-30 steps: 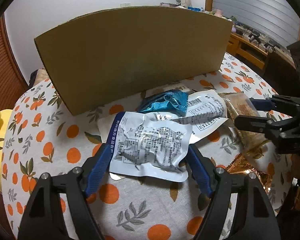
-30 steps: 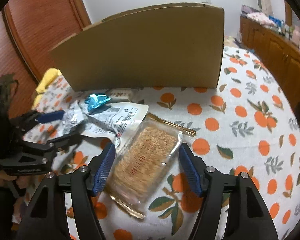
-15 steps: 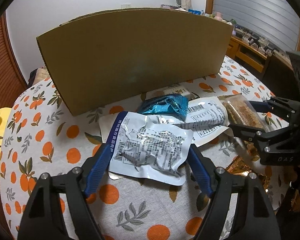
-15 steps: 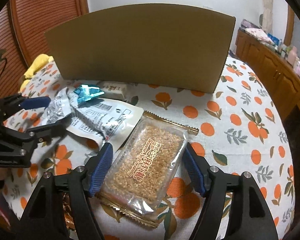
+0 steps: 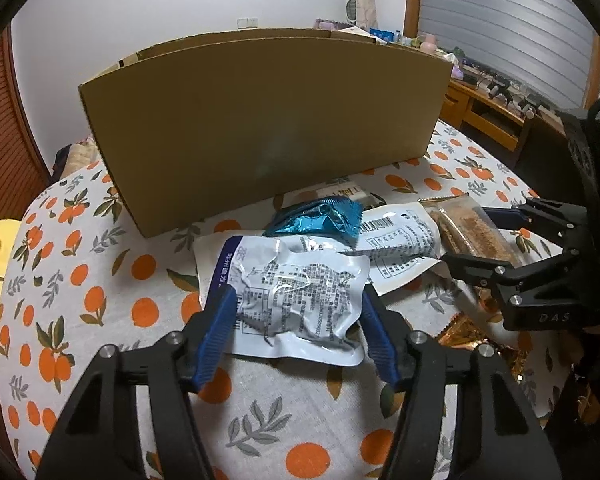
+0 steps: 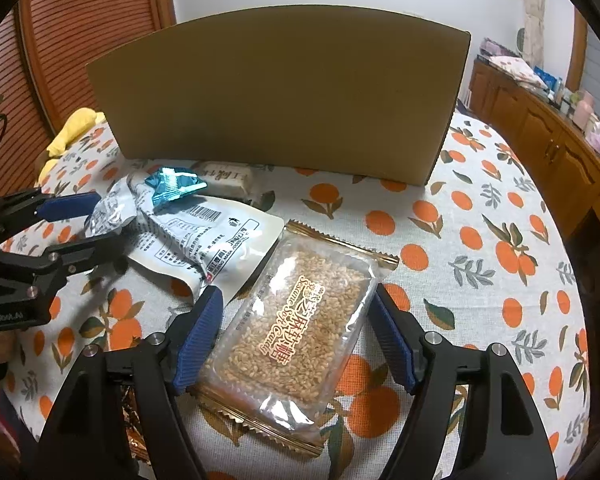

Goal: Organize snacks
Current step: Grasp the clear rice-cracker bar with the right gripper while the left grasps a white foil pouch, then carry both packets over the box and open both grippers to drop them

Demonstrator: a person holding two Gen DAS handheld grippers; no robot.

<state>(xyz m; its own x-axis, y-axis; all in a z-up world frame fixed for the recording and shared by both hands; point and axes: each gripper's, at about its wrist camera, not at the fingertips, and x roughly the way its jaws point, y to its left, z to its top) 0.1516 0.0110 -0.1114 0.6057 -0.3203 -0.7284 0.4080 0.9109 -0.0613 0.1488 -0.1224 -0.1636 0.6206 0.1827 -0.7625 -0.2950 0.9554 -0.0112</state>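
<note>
My left gripper [image 5: 296, 312] is shut on a crinkled silver-white snack packet [image 5: 300, 300] and holds it just above the tablecloth. My right gripper [image 6: 296, 320] is shut on a clear sesame candy pack [image 6: 296, 332] with gold edges; it also shows in the left wrist view [image 5: 472, 236]. A flat white pouch [image 6: 204, 240], a teal foil wrapper [image 6: 172, 188] and a small beige bar [image 6: 228, 178] lie between the grippers and the tall cardboard box [image 6: 284, 100]. The box interior is hidden.
The round table wears an orange-print cloth [image 6: 480, 240]. A gold foil packet [image 5: 476, 336] lies under the right gripper. A wooden cabinet [image 6: 548, 136] stands right, a yellow cushion [image 6: 72, 128] left.
Both grippers have risen and drawn back a little with their packs. The sesame pack now lies straighter between the right fingers. The box looks smaller and its top edge shows.
</note>
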